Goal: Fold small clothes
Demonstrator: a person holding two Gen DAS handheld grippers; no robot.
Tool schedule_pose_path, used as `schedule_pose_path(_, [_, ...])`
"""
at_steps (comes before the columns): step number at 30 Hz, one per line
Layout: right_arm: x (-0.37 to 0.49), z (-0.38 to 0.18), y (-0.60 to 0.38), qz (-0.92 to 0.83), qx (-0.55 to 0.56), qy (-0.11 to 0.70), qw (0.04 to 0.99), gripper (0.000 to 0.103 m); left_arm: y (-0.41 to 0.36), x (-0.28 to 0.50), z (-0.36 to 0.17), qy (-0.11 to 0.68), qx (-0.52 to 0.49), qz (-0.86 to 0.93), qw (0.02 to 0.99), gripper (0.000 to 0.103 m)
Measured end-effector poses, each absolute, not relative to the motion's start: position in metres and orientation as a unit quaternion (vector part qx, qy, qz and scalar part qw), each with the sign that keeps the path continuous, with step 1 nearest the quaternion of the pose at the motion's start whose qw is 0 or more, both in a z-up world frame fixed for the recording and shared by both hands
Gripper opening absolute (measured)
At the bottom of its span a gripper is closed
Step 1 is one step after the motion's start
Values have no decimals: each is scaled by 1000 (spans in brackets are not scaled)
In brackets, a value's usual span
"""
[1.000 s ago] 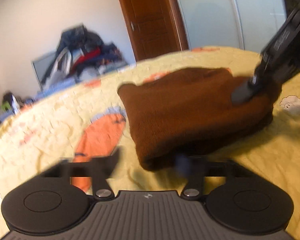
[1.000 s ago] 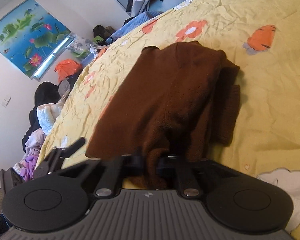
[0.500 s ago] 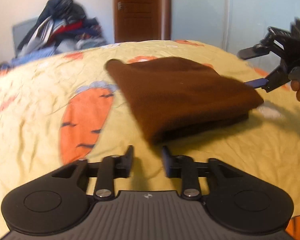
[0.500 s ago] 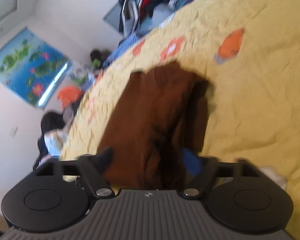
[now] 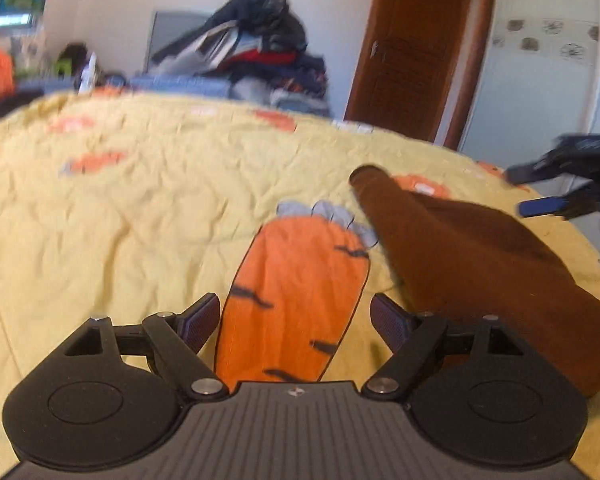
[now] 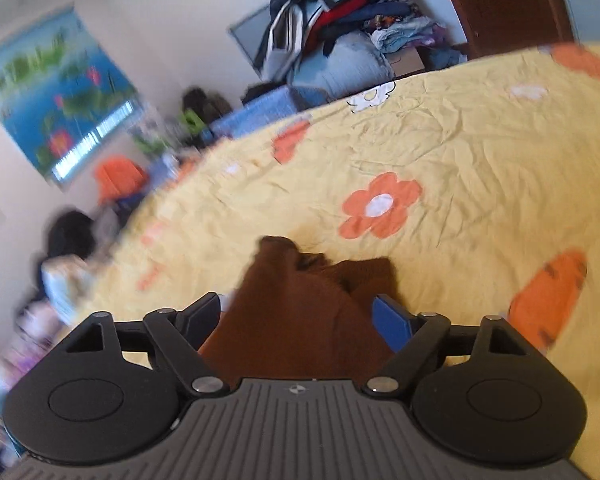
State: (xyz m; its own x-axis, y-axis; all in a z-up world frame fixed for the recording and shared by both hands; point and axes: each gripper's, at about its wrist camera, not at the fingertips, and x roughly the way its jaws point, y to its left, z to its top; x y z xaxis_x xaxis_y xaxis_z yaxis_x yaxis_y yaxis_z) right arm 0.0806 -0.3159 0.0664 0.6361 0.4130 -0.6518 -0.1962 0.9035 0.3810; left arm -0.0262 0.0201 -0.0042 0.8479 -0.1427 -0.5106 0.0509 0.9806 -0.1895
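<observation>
Nearest the left wrist camera, the left hand-held gripper (image 5: 296,316) hangs over the bed (image 5: 140,216) with its two fingers spread wide apart and nothing between them; only the big orange carrot print (image 5: 296,292) on the yellow bedsheet (image 5: 112,240) shows through the gap. That posture suits a tool that has no cloth to manage: it is clear of the garment, which sits off at its 2 o'clock.

The brown garment (image 5: 480,276) lies flat on the sheet as a compact, layered slab, one narrow corner pointing away toward 12 o'clock. It reads as folded over on itself, which is probably why neither tool is clamping it.

From the right wrist camera, the right hand-held gripper (image 6: 300,316) also has its fingers well apart, hovering with the brown garment (image 6: 308,312) showing in the gap between them. Whether the pads touch the cloth is hard to say through the blur, but the jaws are plainly not closed on it. In the left view this same right hand-held gripper (image 5: 536,190) appears at 2 o'clock, past the garment's far edge.

Farther off, at 12 o'clock beyond the bed, a heap of clothes (image 5: 252,44) is stacked against the wall, likely the supply for further folding, with a wooden door (image 5: 412,52) to its right.
</observation>
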Motion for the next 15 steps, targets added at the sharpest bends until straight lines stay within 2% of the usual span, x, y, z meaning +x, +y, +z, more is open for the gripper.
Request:
schedule_pose_path(2, [95, 50, -300, 168, 71, 411, 893, 72, 21, -23, -6, 290, -83, -63, 951, 83])
schedule_pose_path(5, [112, 26, -296, 167, 53, 450, 876, 16, 26, -16, -10, 299, -99, -65, 947, 86])
schedule_pose_path(9, [108, 47, -316, 172, 121, 391, 896, 14, 24, -16, -10, 298, -103, -69, 947, 87])
schedule_pose_path(11, [116, 20, -320, 153, 115, 443, 876, 14, 24, -16, -11, 297, -105, -71, 946, 87])
schedule_pose_path(13, [109, 20, -327, 157, 140, 424, 881, 15, 23, -18, -9, 294, -104, -69, 948, 87])
schedule_pose_path(14, [108, 23, -333, 153, 175, 424, 875, 27, 21, -21, -6, 286, -98, -66, 951, 87])
schedule_pose_path(15, [104, 29, -339, 148, 206, 414, 875, 34, 16, -28, -1, 267, -84, -66, 958, 87])
